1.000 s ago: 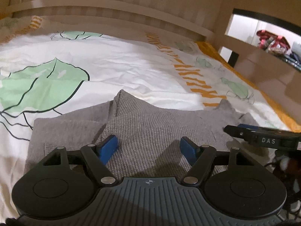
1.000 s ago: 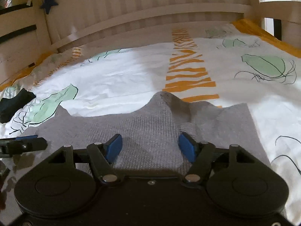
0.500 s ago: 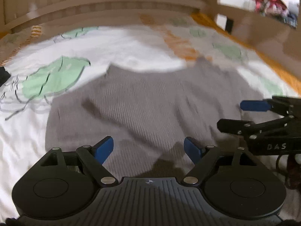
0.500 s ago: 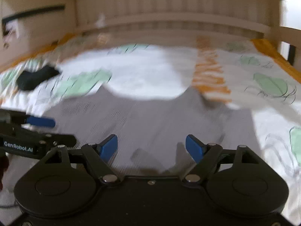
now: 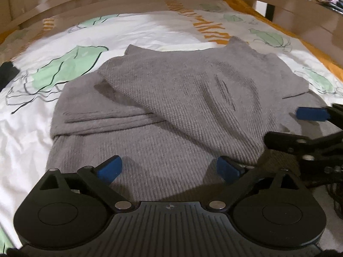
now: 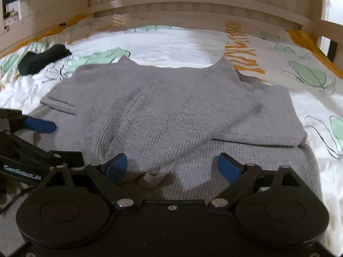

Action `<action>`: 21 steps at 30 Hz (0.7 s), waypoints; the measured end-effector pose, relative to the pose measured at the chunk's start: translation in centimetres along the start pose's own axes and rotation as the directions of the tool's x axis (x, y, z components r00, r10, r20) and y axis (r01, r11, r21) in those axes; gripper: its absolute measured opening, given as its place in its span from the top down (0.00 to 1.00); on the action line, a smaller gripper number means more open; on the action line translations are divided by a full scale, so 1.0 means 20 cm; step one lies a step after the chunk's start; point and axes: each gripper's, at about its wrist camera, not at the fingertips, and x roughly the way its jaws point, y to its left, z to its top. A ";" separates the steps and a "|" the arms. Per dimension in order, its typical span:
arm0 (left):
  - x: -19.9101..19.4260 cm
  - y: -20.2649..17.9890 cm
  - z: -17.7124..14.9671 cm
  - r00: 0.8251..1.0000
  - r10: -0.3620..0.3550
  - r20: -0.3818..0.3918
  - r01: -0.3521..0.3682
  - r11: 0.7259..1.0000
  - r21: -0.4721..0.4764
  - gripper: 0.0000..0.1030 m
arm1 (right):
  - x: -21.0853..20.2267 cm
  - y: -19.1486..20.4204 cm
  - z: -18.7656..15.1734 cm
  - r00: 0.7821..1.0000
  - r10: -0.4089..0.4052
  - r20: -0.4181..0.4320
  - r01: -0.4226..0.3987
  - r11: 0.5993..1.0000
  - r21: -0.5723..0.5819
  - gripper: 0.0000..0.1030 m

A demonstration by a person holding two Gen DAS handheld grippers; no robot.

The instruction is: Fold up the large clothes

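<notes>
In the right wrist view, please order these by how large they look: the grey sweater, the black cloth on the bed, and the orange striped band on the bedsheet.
1. Grey sweater, by far the largest.
2. and 3. Orange striped band and black cloth look about alike; the band lies farther from the camera, so I would not rank these two.

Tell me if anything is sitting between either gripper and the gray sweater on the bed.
Nothing visible is in the way. The left gripper and right gripper are both open right over the near edge of the gray sweater. The dark garment lies on the bedsheet, off to the sweater's far left.
</notes>
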 end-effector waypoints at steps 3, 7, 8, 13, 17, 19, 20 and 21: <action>-0.06 -0.01 -0.03 1.000 0.021 -0.007 -0.021 1.000 -0.006 0.06 | -0.10 -0.02 -0.03 1.000 0.014 0.020 -0.015 0.999 0.045 0.03; -0.18 -0.02 -0.08 0.999 0.046 -0.010 -0.046 0.998 -0.034 0.07 | -0.24 -0.02 -0.05 0.999 0.022 0.043 -0.025 0.996 0.091 0.00; -0.22 -0.03 -0.09 0.999 0.052 -0.006 -0.052 0.998 -0.041 0.07 | -0.28 -0.02 -0.05 0.999 0.024 0.047 -0.028 0.995 0.100 0.01; -0.37 -0.05 -0.17 0.996 0.085 -0.009 -0.086 0.994 -0.065 0.07 | -0.45 -0.01 -0.05 0.997 0.047 0.056 -0.055 0.988 0.145 0.01; -0.49 -0.08 -0.23 0.996 0.093 0.000 -0.093 0.993 -0.071 0.07 | -0.56 -0.01 -0.08 0.998 0.062 0.021 -0.065 0.978 0.198 0.00; -0.54 -0.08 -0.25 0.996 0.088 0.004 -0.087 0.993 -0.078 0.07 | -0.61 -0.02 -0.11 0.997 0.076 -0.001 -0.074 0.971 0.228 0.00; -0.56 -0.08 -0.27 0.996 0.087 0.006 -0.086 0.993 -0.086 0.07 | -0.64 -0.02 -0.12 0.997 0.079 -0.013 -0.074 0.967 0.242 0.00; -0.58 -0.08 -0.27 0.996 0.085 0.008 -0.084 0.992 -0.093 0.07 | -0.66 -0.03 -0.14 0.997 0.077 -0.022 -0.069 0.965 0.253 0.00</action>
